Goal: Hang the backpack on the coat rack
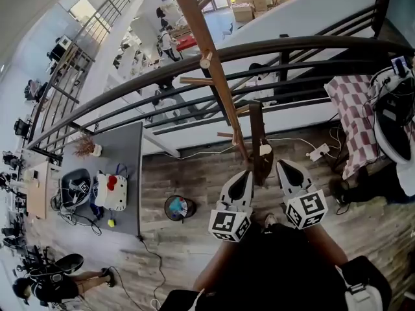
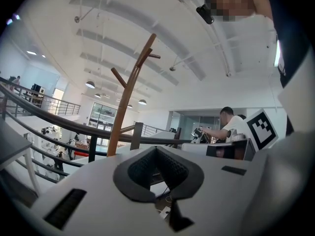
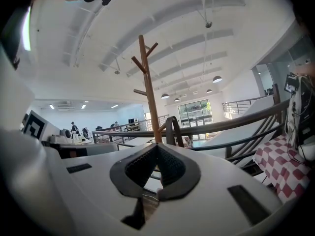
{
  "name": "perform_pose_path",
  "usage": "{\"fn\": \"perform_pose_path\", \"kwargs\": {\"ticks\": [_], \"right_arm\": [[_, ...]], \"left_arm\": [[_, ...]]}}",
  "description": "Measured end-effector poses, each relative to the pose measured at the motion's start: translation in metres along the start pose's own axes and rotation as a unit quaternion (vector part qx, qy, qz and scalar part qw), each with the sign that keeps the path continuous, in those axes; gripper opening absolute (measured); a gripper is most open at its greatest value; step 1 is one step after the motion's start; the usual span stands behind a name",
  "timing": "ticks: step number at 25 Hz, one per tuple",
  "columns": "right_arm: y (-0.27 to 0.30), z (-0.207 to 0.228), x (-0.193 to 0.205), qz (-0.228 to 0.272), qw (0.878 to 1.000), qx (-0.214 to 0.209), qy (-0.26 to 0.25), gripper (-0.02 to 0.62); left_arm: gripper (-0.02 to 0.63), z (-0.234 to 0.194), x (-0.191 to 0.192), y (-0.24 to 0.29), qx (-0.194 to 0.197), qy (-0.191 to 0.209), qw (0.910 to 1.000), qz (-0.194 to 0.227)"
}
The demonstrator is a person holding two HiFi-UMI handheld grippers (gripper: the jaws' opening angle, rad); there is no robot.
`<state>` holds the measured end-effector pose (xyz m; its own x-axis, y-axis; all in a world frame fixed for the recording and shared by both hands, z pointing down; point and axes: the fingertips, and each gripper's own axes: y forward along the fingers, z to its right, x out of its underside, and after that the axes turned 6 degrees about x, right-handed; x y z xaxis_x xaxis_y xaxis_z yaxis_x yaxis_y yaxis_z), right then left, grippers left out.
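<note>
Backpack is hard to identify: only a dark looped strap (image 3: 172,127) shows, upright against the lower pole of the wooden coat rack (image 1: 211,50) beside the railing (image 1: 130,86). Left gripper (image 1: 247,173) and right gripper (image 1: 281,164) sit just before it, each with jaws together, holding nothing

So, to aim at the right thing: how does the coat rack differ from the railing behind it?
The coat rack is light brown wood; the railing is dark. The coat rack stands upright with pegs; the railing runs sideways in bars. Both show in all three views.
</note>
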<state>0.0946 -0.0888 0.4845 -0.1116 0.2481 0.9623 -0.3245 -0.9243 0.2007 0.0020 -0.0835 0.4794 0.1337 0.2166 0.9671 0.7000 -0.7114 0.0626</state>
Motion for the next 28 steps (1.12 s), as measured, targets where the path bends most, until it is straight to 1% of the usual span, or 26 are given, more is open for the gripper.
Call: {"fn": "perform_pose_path", "kwargs": {"ticks": [5,9,14,23,28], "right_arm": [[-0.013,0.003,0.005,-0.003,1.0,-0.006,0.011,0.014],[-0.016,0.001,0.008,-0.003,1.0,-0.011,0.014,0.014],[-0.026,-0.011,0.01,-0.002,1.0,-0.014,0.012,0.014],[-0.029,-0.028,0.009,0.006,1.0,-0.008,0.004,0.014],[-0.028,-0.039,0.021,-0.006,1.0,-0.017,0.018,0.014]], "left_arm": [[0.008,0.009,0.003,-0.014,-0.02,0.013,0.9997,-0.008],[0.008,0.012,0.0,-0.019,-0.025,0.019,0.9995,-0.005],[0.008,0.015,0.001,-0.019,-0.013,0.018,0.9997,-0.004],[0.008,0.012,-0.007,-0.026,0.007,0.028,0.9996,0.008],[0.008,0.006,-0.003,-0.032,0.009,0.023,0.9997,0.007]]}}
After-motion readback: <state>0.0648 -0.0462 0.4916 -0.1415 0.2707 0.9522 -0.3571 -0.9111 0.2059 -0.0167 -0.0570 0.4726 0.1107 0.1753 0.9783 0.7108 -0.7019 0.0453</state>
